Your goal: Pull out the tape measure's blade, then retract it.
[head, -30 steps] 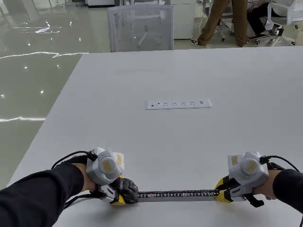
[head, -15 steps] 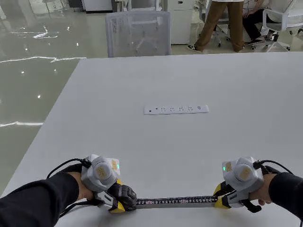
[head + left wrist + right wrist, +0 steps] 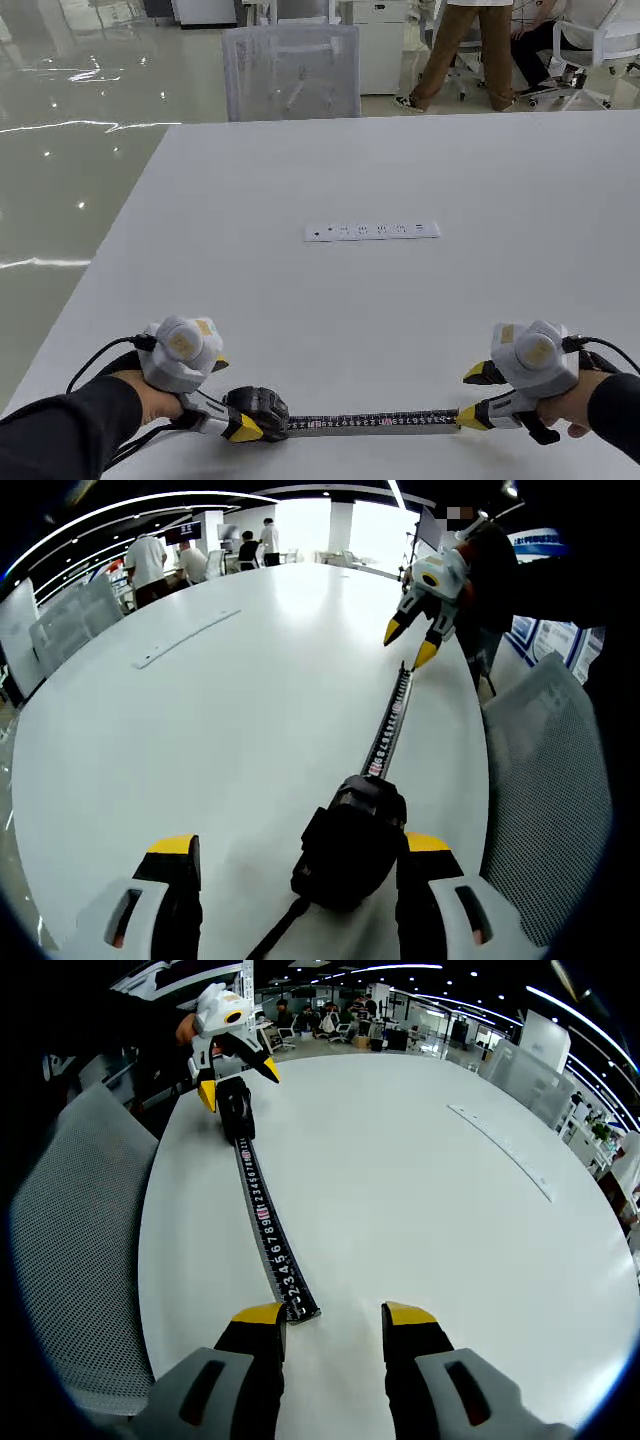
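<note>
The black tape measure case point(image 3: 258, 410) lies close to the near edge of the white worktop point(image 3: 400, 150). It sits between the yellow-tipped jaws of the left claw point(image 3: 230, 396), which stands wide, with one tip just beside the case and a gap on the other side. Its grey numbered blade point(image 3: 375, 421) lies flat along that edge, and its end rests just beside one tip of the right claw point(image 3: 334, 1312), also wide and holding nothing.

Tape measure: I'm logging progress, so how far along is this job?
Done: the blade lies pulled out on the table from its case. In hand: left gripper open around the case, right gripper open beside the blade's tip. Left: retracting it.
</note>
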Action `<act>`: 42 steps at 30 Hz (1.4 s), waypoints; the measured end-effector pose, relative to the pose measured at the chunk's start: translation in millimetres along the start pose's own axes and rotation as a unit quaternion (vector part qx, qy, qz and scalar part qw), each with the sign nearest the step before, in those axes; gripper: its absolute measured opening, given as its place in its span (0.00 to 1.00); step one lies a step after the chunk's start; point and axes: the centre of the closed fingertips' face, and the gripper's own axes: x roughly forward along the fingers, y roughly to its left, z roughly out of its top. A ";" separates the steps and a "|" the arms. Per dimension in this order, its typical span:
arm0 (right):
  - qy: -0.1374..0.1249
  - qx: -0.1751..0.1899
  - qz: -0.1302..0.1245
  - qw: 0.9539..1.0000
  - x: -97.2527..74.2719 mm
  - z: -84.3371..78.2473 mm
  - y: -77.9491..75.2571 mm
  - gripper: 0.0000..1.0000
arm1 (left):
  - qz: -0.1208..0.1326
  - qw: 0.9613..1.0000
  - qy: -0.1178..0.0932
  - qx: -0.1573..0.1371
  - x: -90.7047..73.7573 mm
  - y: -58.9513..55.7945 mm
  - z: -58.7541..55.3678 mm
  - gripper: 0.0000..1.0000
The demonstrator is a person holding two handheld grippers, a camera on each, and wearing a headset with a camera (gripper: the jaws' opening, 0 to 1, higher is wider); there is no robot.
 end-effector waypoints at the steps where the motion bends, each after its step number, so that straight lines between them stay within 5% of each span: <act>1: -0.004 0.004 -0.002 1.000 -1.4 -0.9 0.0 0.36 | 0.003 1.000 -0.011 -0.012 -1.9 2.5 2.1 0.81; 4: -0.019 0.018 -0.015 1.000 -7.9 -5.0 1.5 0.40 | 0.007 0.998 -0.046 -0.046 -11.9 5.9 7.0 0.85; 8: -0.034 0.044 -0.026 0.998 -15.0 -9.7 6.8 0.50 | 0.020 0.995 -0.066 -0.066 -20.3 11.0 4.3 0.90; 14: -0.056 0.069 -0.068 0.994 -30.0 -15.4 3.1 0.66 | 0.052 0.987 -0.120 -0.091 -39.1 18.7 3.8 1.00; 19: -0.068 0.083 -0.094 0.990 -44.9 -24.1 2.5 0.77 | 0.066 0.983 -0.141 -0.098 -53.5 17.8 -8.6 1.00; 25: -0.091 0.099 -0.110 0.985 -63.2 -32.5 13.0 0.92 | 0.073 0.979 -0.162 -0.101 -70.8 4.0 -24.0 1.00; 28: -0.111 0.120 -0.128 0.978 -73.5 -36.6 12.6 1.00 | 0.072 0.978 -0.167 -0.104 -75.4 -3.5 -31.9 1.00; 31: -0.120 0.131 -0.138 0.975 -82.2 -43.8 18.2 1.00 | 0.071 0.975 -0.174 -0.115 -81.5 -11.6 -38.4 1.00; 38: -0.122 0.136 -0.148 0.972 -97.8 -60.2 35.0 1.00 | 0.104 0.971 -0.189 -0.106 -102.7 -0.1 -55.0 1.00; 42: -0.120 0.130 -0.158 0.971 -111.8 -71.6 42.9 1.00 | 0.106 0.970 -0.193 -0.105 -110.8 -5.4 -55.2 1.00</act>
